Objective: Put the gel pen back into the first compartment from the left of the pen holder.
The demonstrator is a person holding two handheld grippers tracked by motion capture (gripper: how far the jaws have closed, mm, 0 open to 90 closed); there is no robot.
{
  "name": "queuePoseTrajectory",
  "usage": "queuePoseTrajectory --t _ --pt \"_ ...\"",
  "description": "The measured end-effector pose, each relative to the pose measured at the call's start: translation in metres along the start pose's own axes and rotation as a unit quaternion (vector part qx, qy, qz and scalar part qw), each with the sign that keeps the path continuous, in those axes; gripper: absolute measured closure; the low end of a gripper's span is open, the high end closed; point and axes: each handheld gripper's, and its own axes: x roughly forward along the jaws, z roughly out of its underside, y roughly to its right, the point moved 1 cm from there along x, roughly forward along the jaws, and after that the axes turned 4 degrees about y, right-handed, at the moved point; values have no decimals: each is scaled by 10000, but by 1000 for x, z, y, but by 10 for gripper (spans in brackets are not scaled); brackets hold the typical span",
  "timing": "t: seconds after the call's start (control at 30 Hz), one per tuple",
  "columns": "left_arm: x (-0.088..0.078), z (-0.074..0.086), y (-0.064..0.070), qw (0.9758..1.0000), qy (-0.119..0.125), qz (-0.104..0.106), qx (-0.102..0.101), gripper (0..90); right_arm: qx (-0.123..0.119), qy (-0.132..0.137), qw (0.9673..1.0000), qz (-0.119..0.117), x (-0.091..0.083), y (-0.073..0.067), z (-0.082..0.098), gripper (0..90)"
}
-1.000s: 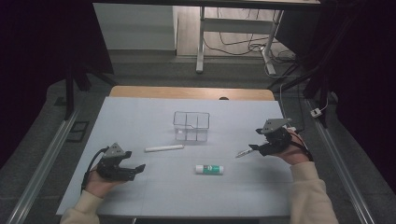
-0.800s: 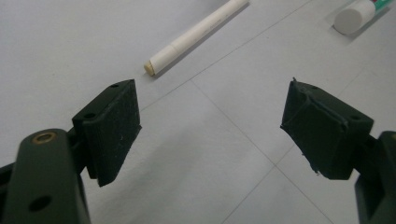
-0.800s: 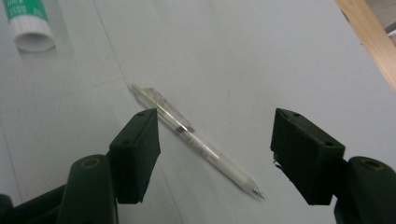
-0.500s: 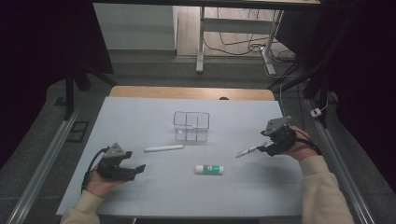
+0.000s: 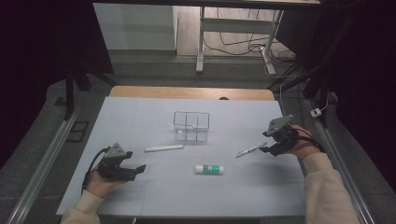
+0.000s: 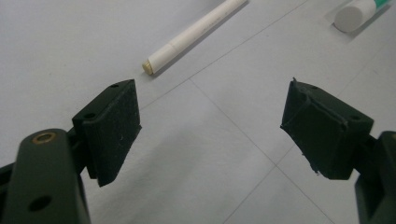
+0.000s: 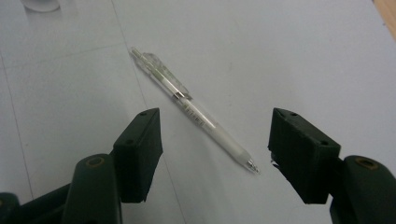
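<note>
Right hand-held gripper (image 7: 215, 154) — jaws apart, having just narrowed a little — frames the pen (image 7: 196, 112), which lies on the surface (image 5: 140, 116) pointing toward five o'clock; left hand-held gripper (image 6: 210, 135) gapes empty.

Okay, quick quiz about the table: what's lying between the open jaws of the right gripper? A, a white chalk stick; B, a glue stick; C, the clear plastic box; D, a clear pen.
D: in the right gripper view, the clear pen lies flat on the table between the spread jaws of the right gripper, which do not touch it.
</note>
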Motion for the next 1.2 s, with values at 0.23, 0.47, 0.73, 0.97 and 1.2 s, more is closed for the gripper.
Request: queuePoseTrajectory --t 0.23,0.47,0.73,0.97,1.2 --pt "0 0 0 10000 -10 4 4 198 -70 -142 9998 -112 10 2 1 346" --pt "1 0 0 10000 -23 6 9 198 -117 -274 9993 -239 18 2 1 375" --pt "1 0 0 10000 -43 -1 22 197 -267 -444 9982 -309 30 2 1 397" --pt "2 0 0 10000 -51 11 32 198 -289 -609 9971 -356 43 5 2 414" --pt "3 1 -1 10000 -73 41 28 195 -250 -798 9958 -384 51 9 4 432"
